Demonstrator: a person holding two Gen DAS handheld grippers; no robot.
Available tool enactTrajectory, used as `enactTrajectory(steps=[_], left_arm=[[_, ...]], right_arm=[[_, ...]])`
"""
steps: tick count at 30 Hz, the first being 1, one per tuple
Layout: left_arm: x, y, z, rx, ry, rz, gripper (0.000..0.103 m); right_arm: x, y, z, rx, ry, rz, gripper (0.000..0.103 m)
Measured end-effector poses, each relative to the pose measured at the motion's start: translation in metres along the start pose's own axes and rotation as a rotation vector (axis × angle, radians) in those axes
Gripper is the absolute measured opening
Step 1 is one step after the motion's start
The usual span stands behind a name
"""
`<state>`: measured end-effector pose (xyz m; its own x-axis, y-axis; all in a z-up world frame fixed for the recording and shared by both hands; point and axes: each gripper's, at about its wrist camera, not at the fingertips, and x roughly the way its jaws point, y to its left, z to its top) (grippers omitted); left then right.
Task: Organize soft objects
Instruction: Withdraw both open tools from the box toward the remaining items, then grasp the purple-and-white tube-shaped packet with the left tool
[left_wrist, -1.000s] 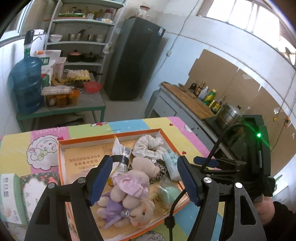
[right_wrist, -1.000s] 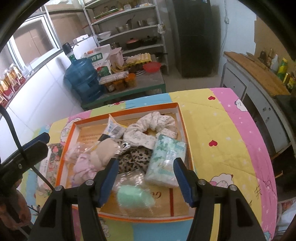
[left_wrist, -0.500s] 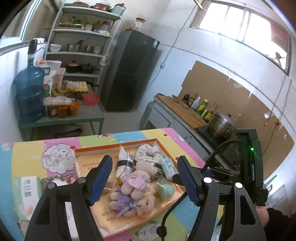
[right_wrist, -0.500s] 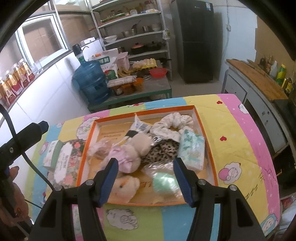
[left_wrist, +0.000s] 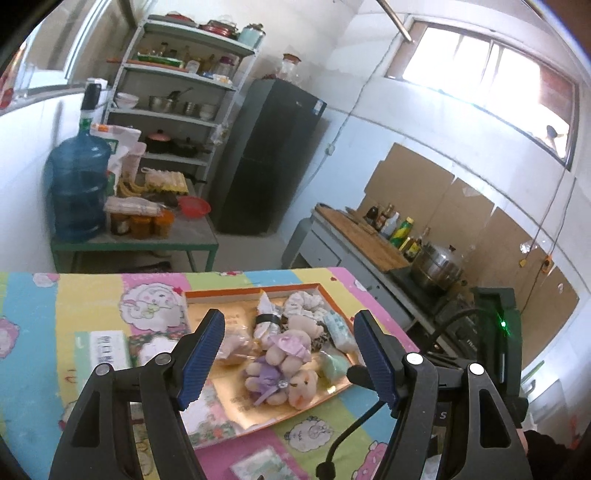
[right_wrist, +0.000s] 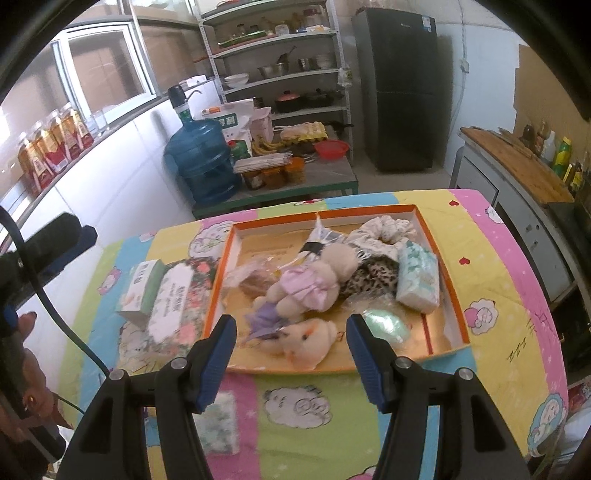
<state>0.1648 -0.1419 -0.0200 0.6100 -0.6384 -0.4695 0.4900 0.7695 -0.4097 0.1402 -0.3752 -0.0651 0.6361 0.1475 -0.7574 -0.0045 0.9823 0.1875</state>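
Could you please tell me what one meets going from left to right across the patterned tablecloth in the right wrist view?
Green-sided white carton → floral-printed flat box → orange-rimmed shallow cardboard tray → plush bear in a pink dress → mint-patterned tissue pack → the pink edge of the tablecloth.

We see a white-walled kitchen, daylight from a high window (left_wrist: 491, 88) up right of the jaws. Far ahead: metal shelving (right_wrist: 280, 55) with pots and bowls, a black fridge (right_wrist: 399, 92) right of it. Low green table (right_wrist: 295, 184) with a blue water jug (right_wrist: 201, 162) ahead-left. Right: grey cabinet with wooden top (right_wrist: 517, 158), cardboard (left_wrist: 461, 206) on the wall.
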Motion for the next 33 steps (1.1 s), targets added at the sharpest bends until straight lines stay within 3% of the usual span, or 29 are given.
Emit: enactTrajectory(steps=[16, 33], left_arm=[[-0.085, 0.050, -0.037, 0.012, -0.015, 0.123, 0.074], [-0.133, 0.082, -0.090, 0.098, 0.008, 0.063, 0.074]], right_arm=[[-0.022, 0.073, -0.043, -0.044, 0.003, 0.031, 0.062], [-0.023, 0.118, -0.087, -0.064, 0.030, 0.028, 0.062]])
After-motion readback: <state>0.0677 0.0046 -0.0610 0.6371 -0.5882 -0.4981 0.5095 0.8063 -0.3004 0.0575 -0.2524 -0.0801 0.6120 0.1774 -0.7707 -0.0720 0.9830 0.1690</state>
